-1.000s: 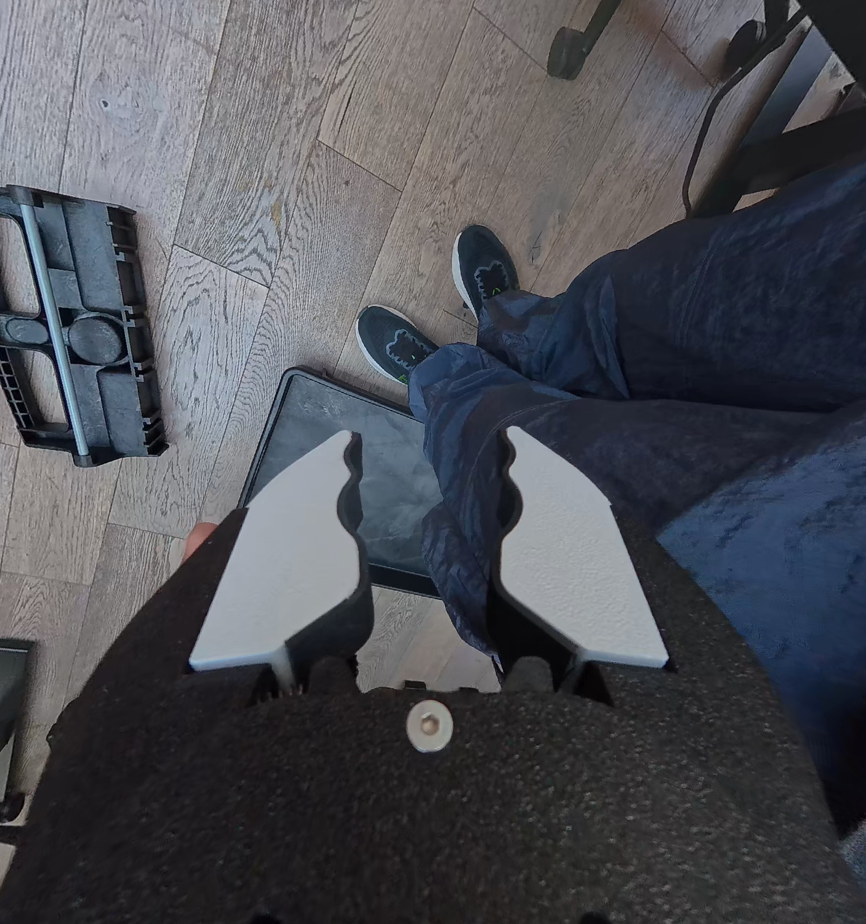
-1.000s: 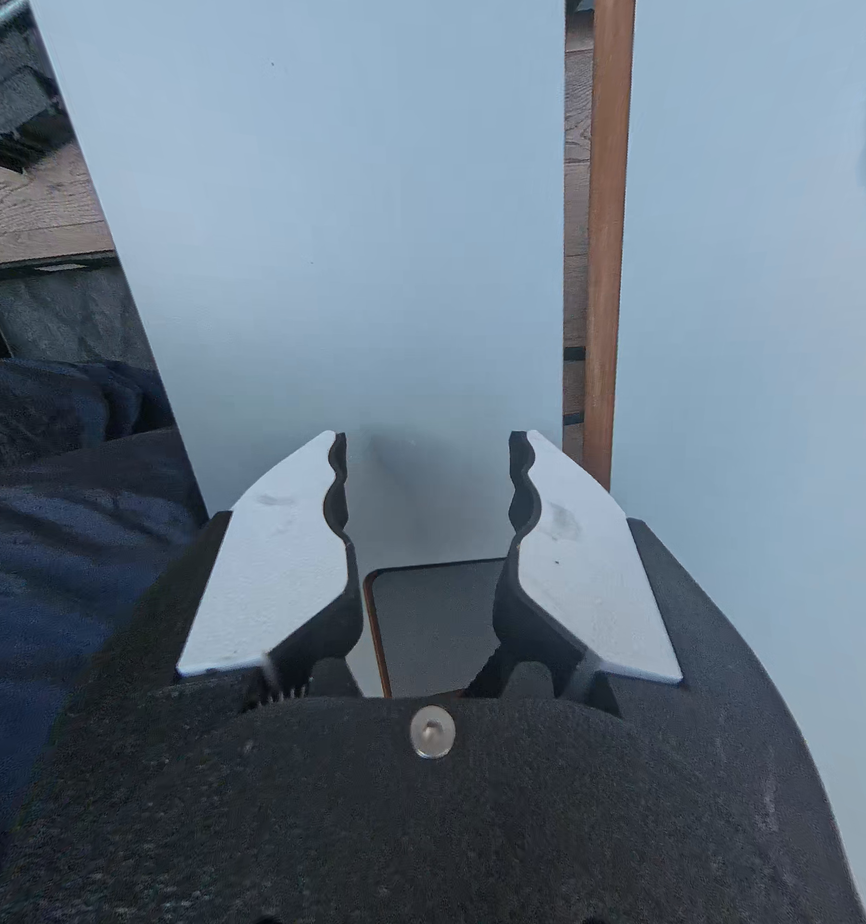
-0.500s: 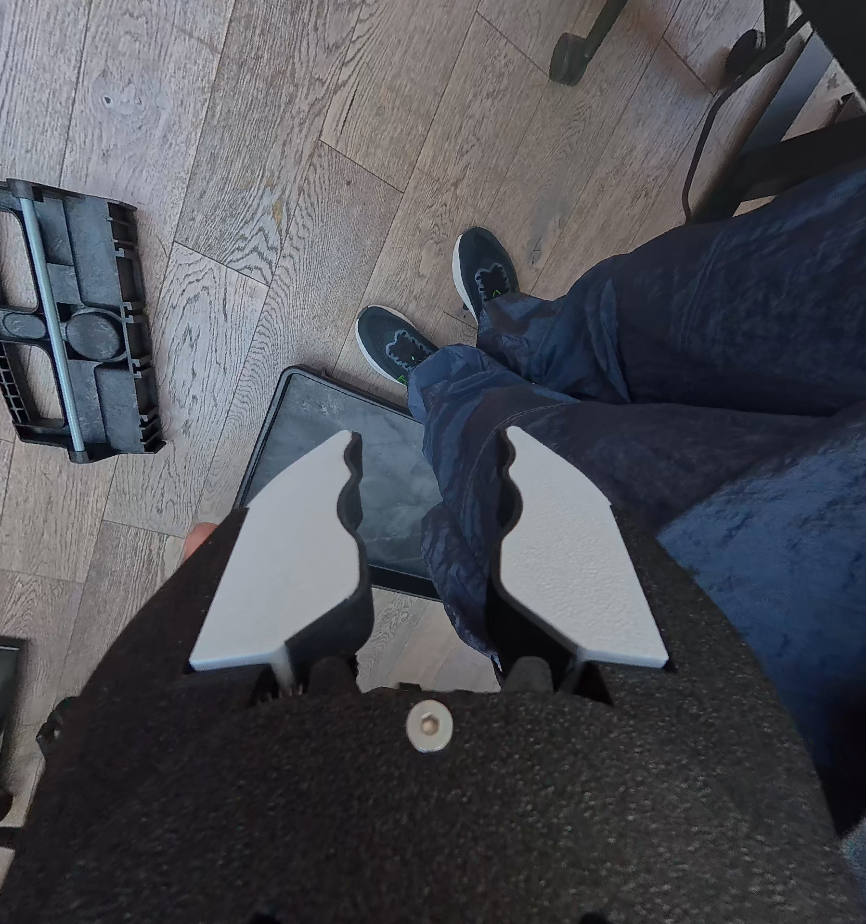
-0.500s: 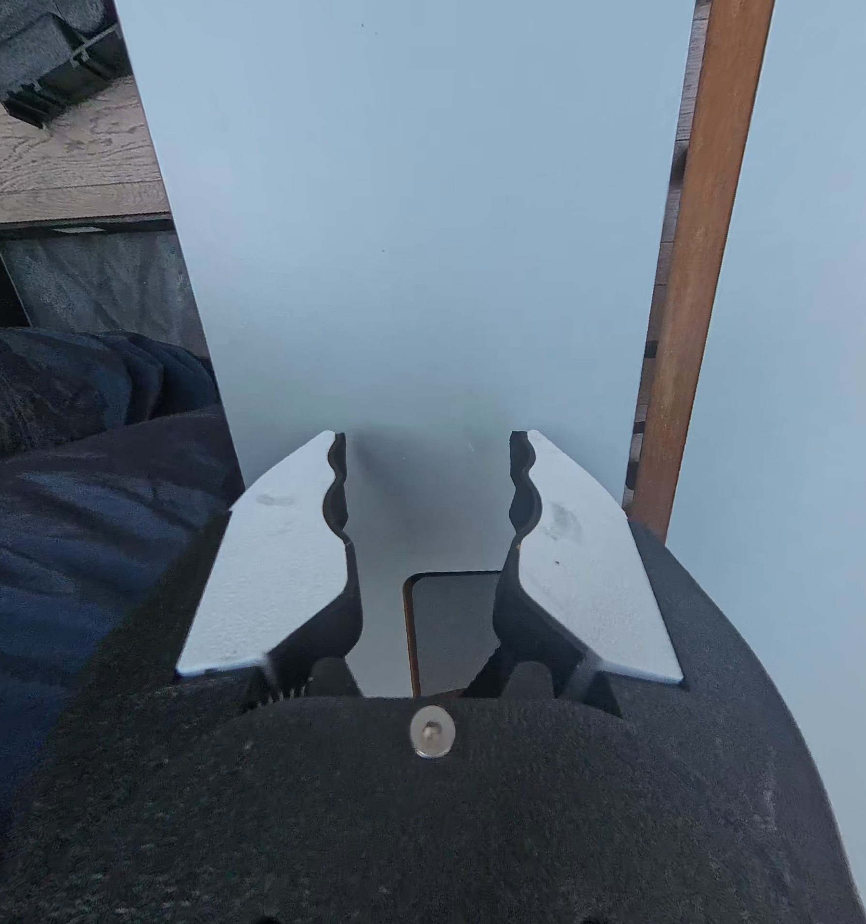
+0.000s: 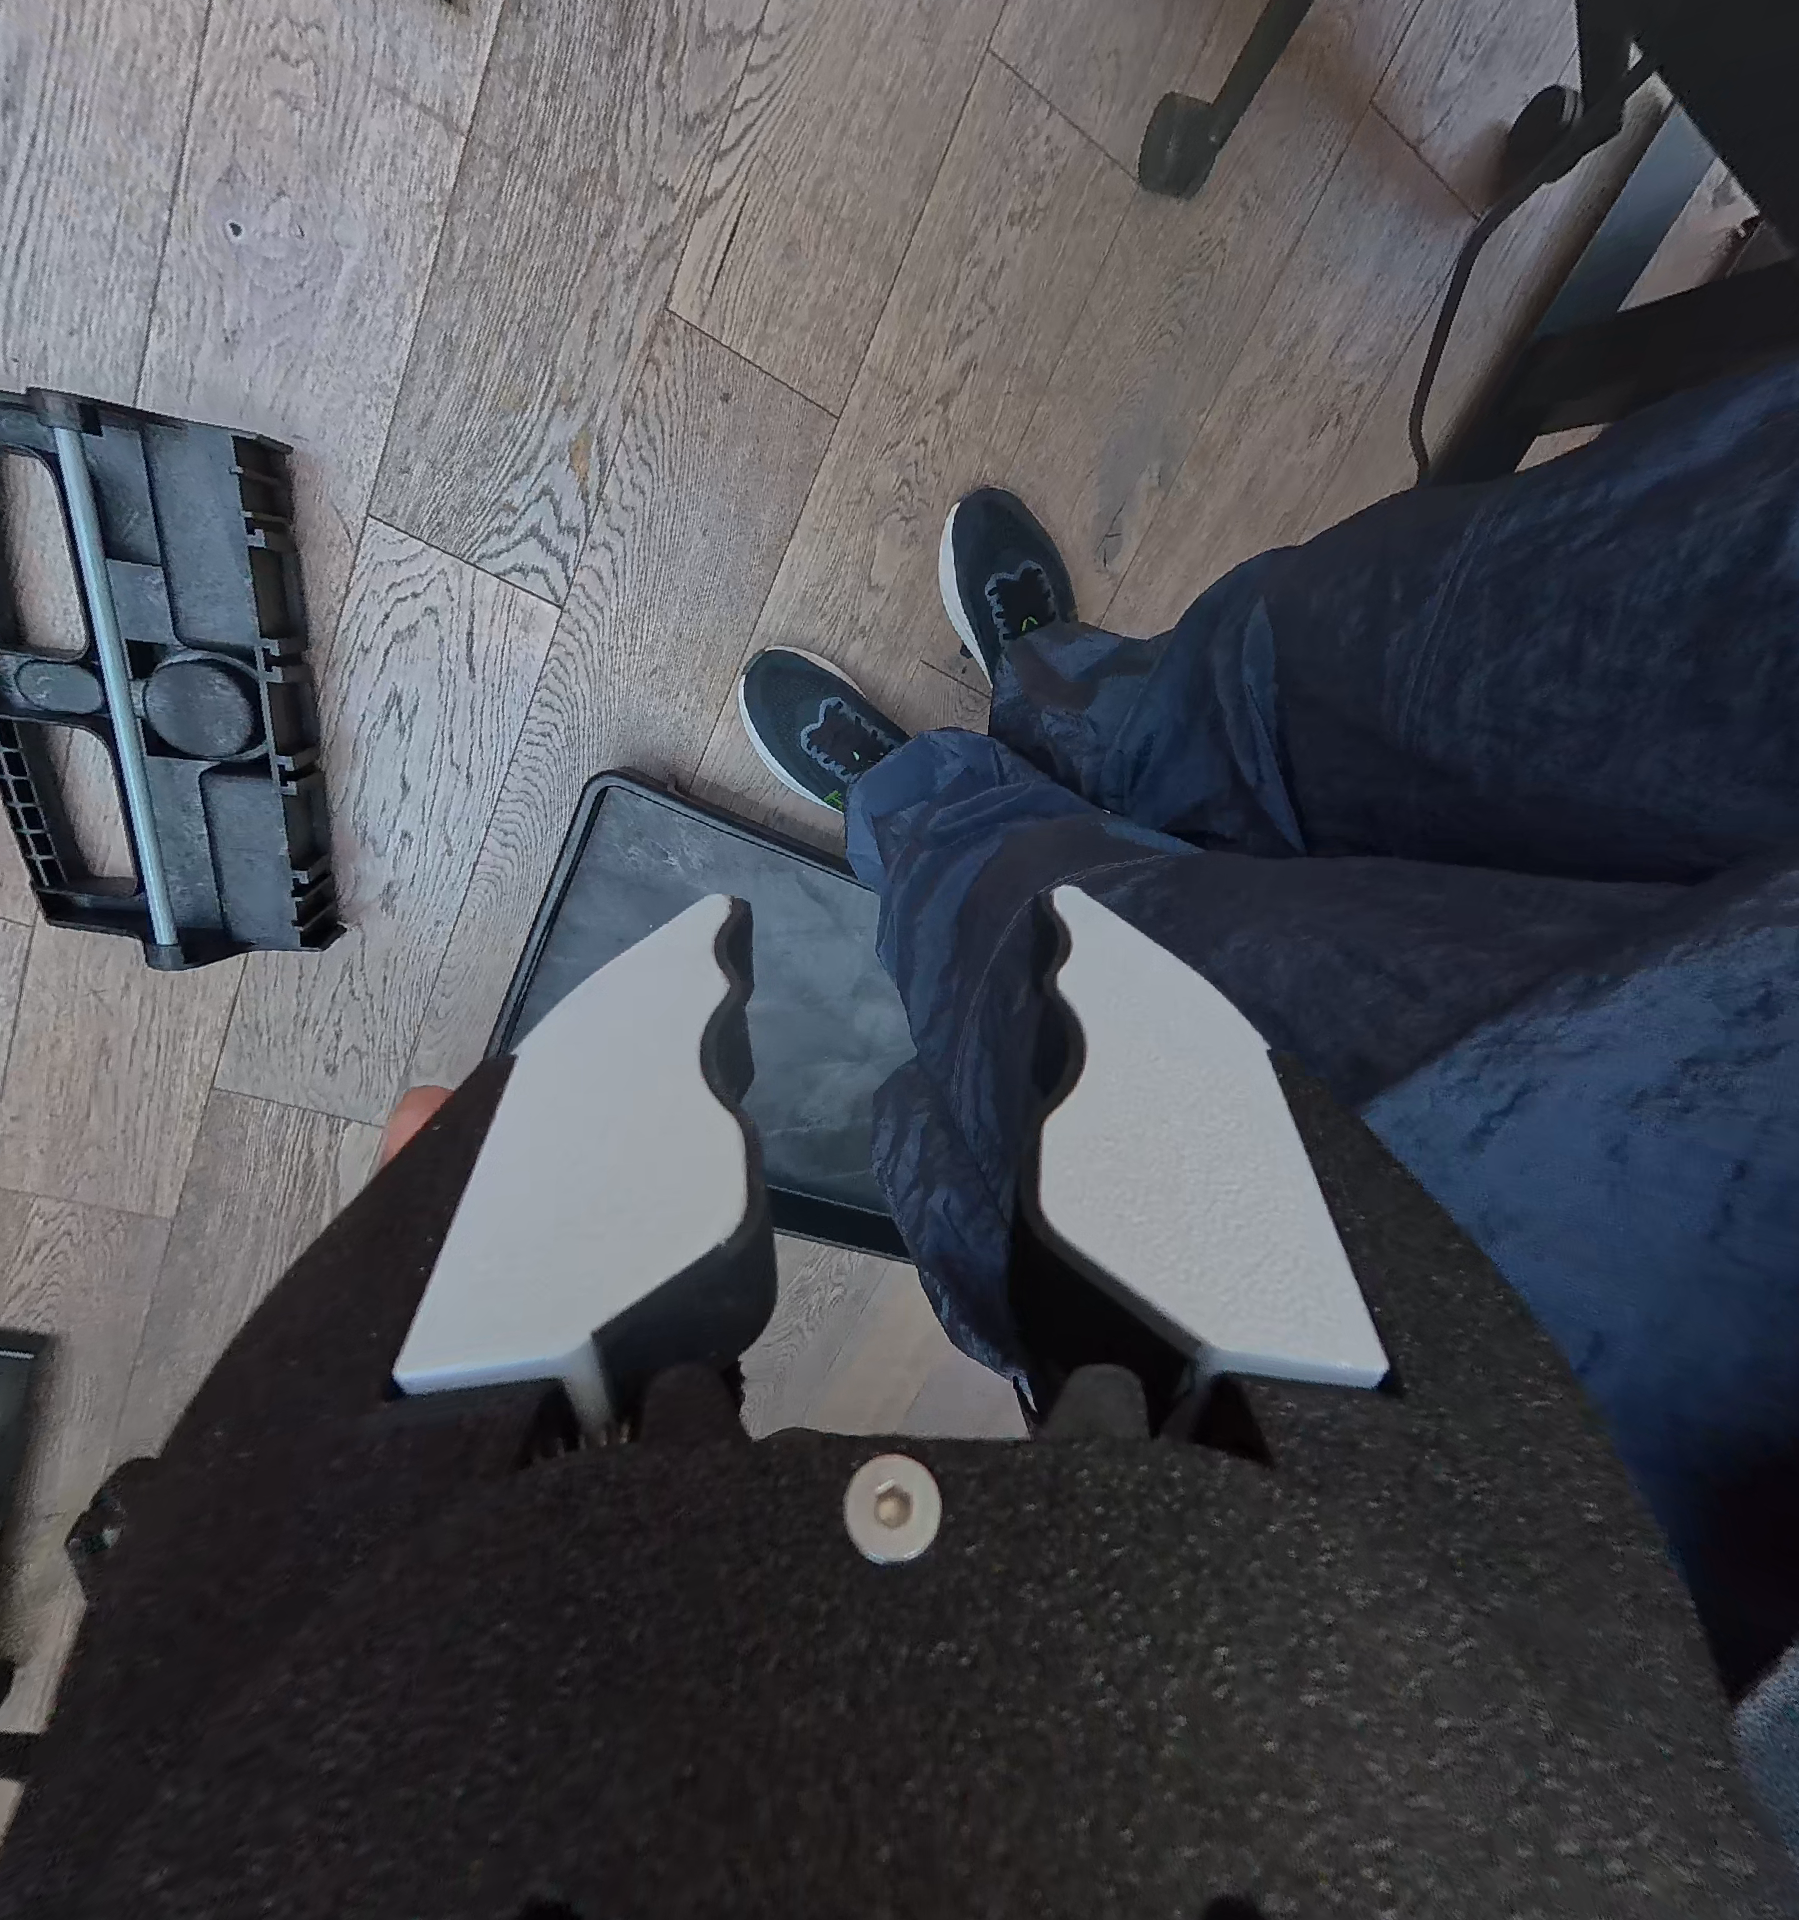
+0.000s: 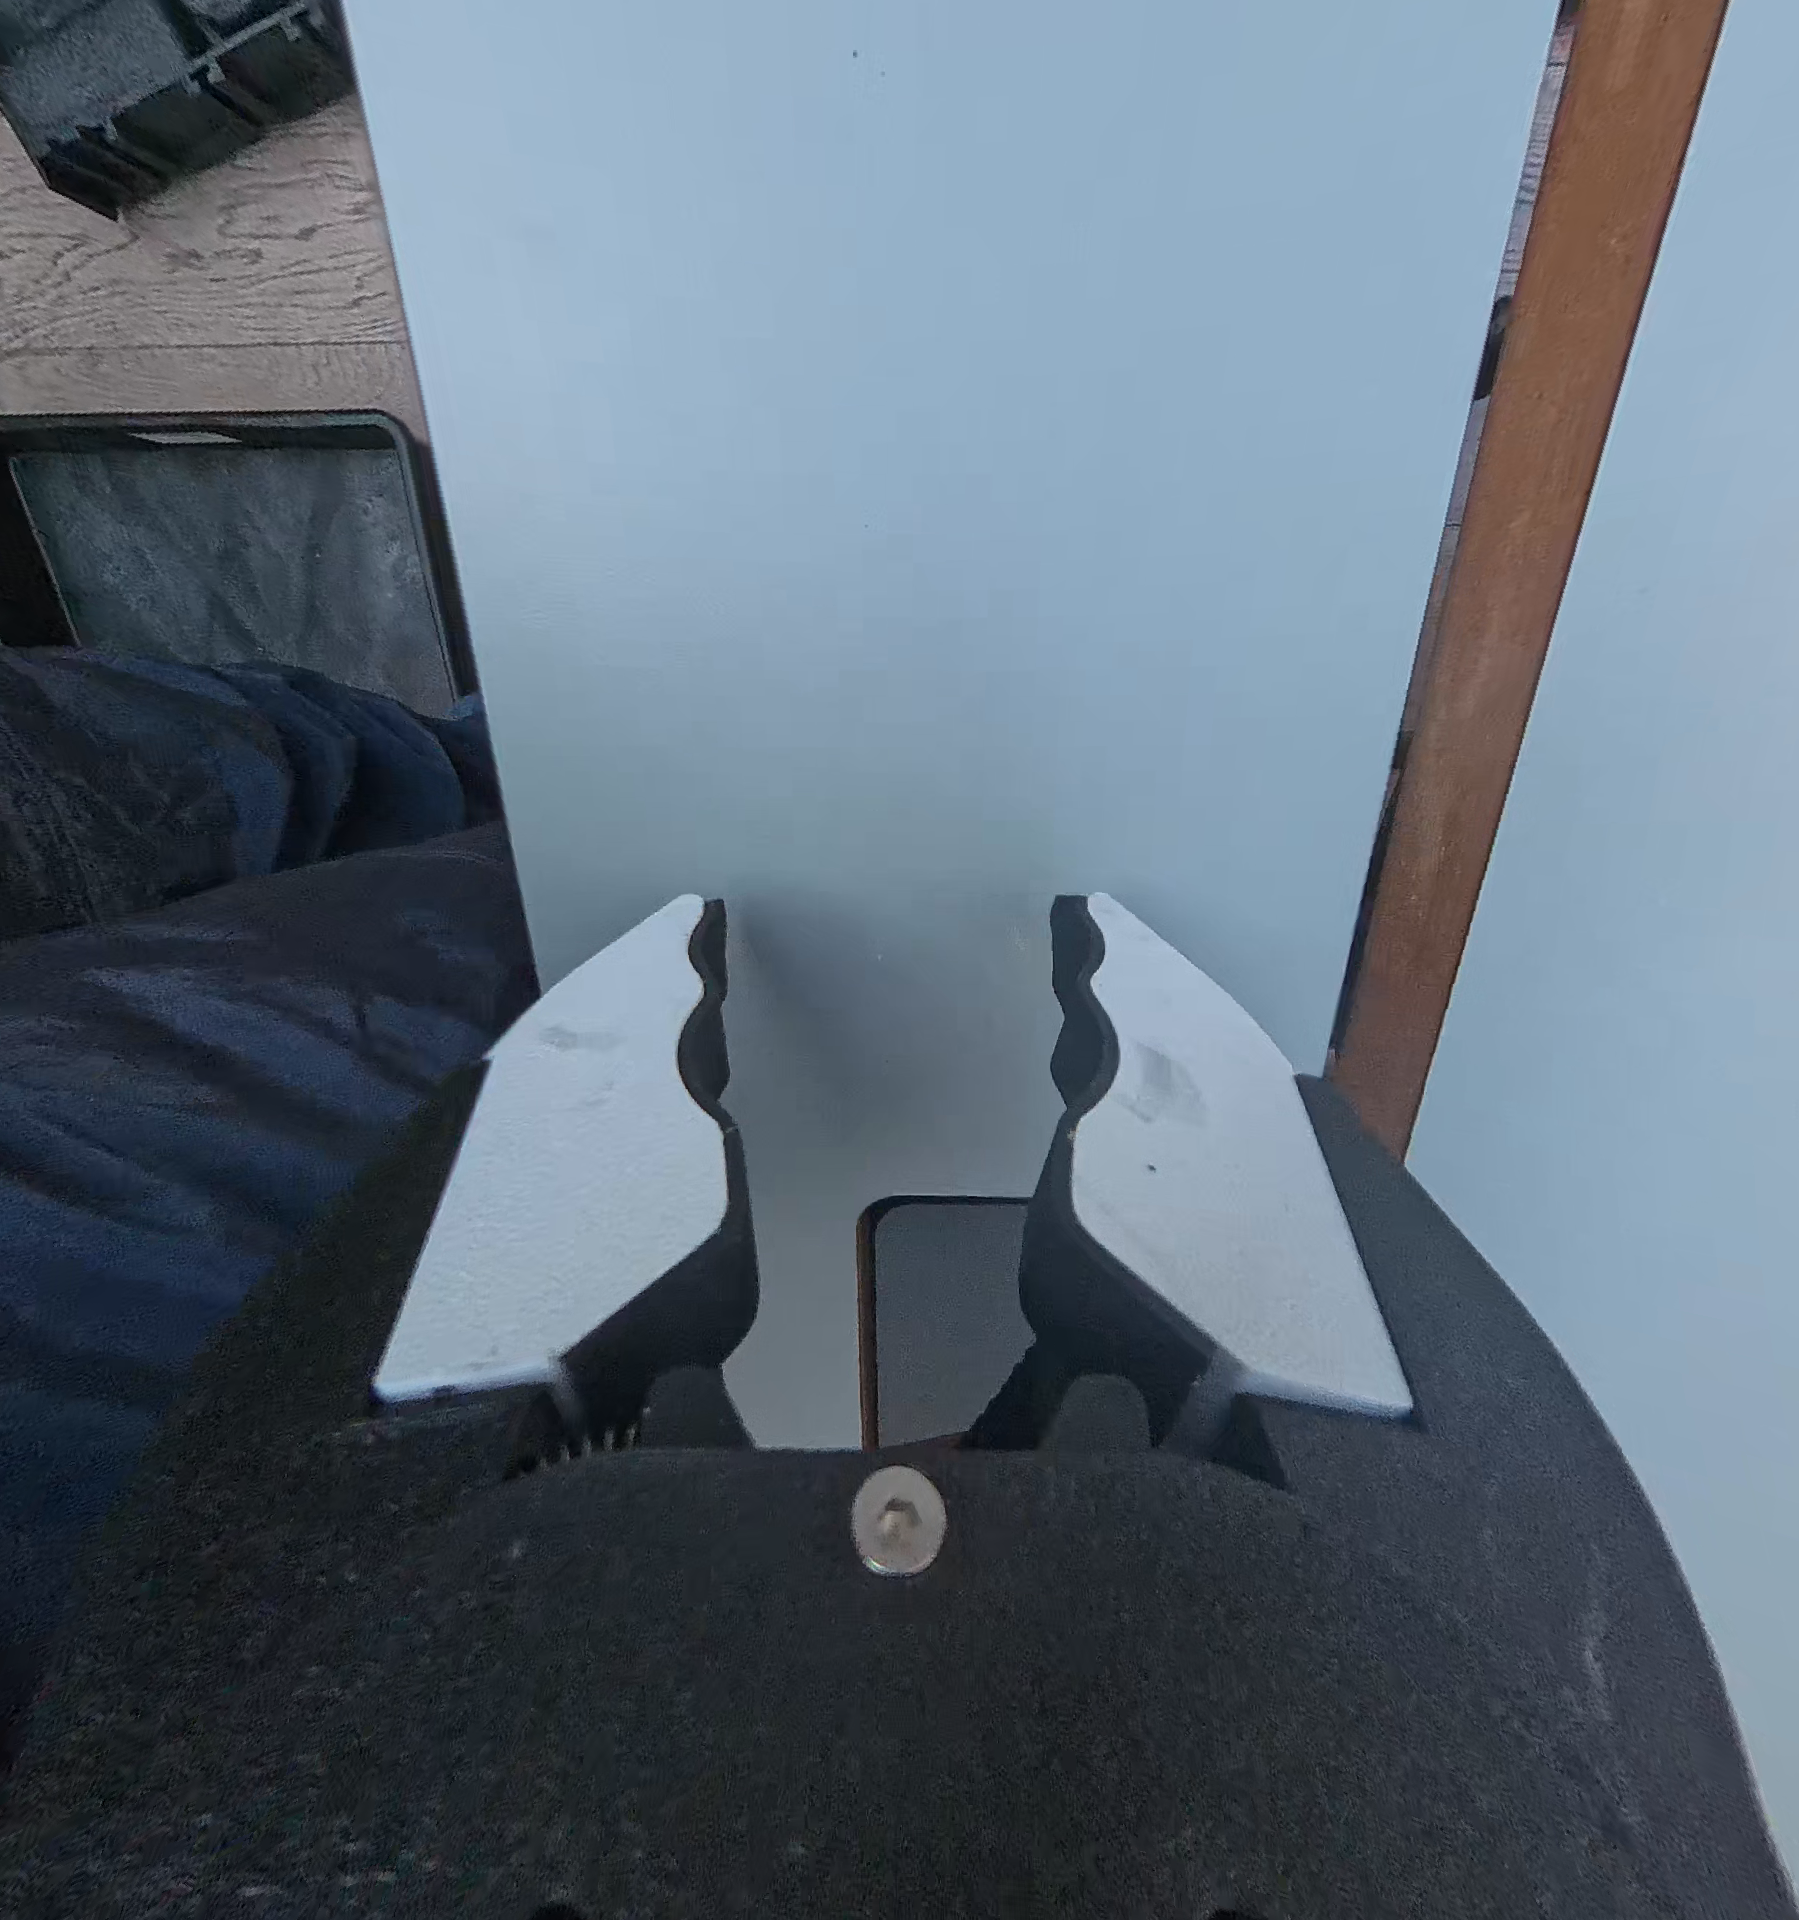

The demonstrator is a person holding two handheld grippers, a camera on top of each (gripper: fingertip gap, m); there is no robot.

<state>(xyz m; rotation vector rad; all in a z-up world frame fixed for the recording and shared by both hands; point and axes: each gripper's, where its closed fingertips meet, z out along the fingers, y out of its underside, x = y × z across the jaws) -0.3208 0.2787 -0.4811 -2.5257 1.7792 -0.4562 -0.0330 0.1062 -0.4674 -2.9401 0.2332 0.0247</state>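
My left gripper (image 5: pixel 893 914) is open and empty. It hangs high over the wooden floor, above a dark tray with a grey inside (image 5: pixel 770 935) and the person's leg in dark blue trousers (image 5: pixel 1290 935). My right gripper (image 6: pixel 887 914) is open and empty. It faces a pale blue-white panel (image 6: pixel 926 468) close ahead, and its fingertips are near the panel's surface; I cannot tell whether they touch it. A brown wooden strip (image 6: pixel 1518 582) runs between that panel and a second pale panel (image 6: pixel 1726 935) on the right.
A black plastic frame with a metal rod (image 5: pixel 136 686) lies on the floor (image 5: pixel 562 364) at left. Two black shoes (image 5: pixel 916 665) stand beyond the tray. Chair legs with castors (image 5: pixel 1186 135) are at the top right. The tray (image 6: pixel 230 551) shows at left in the right wrist view.
The right wrist view has swung left: the wooden strip slid to the right and the dark tray came into sight at left. The left gripper has barely moved. Both stay open.
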